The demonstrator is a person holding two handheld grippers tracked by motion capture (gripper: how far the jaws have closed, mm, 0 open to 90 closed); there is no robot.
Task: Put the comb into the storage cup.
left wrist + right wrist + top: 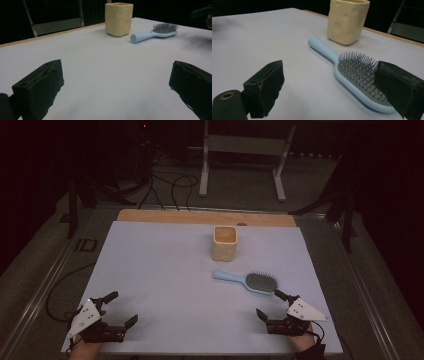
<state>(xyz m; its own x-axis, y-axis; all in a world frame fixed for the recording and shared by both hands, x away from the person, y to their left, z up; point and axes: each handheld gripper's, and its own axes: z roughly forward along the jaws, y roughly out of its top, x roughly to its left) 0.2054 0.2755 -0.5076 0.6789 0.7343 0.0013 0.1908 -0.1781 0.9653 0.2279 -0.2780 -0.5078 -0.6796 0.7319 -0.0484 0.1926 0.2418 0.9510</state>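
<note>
A pale yellow cup (224,242) with dimpled walls stands upright near the back middle of the white table cover (165,270). In front of it lies a light blue hairbrush (250,281), bristles up, handle pointing left. My right gripper (271,305) rests near the front right edge, open and empty, just in front of the brush head. In the right gripper view the hairbrush (354,75) lies close ahead, its head beside the right jaw, with the cup (347,21) behind. My left gripper (122,308) sits at the front left, open and empty, with the cup (118,18) and hairbrush (155,33) far off.
A wooden strip (205,216) runs along the table's far edge. Beyond it stand a white metal frame (245,157) and cables on the dark floor. Wide bare cover lies between the grippers and on the left half.
</note>
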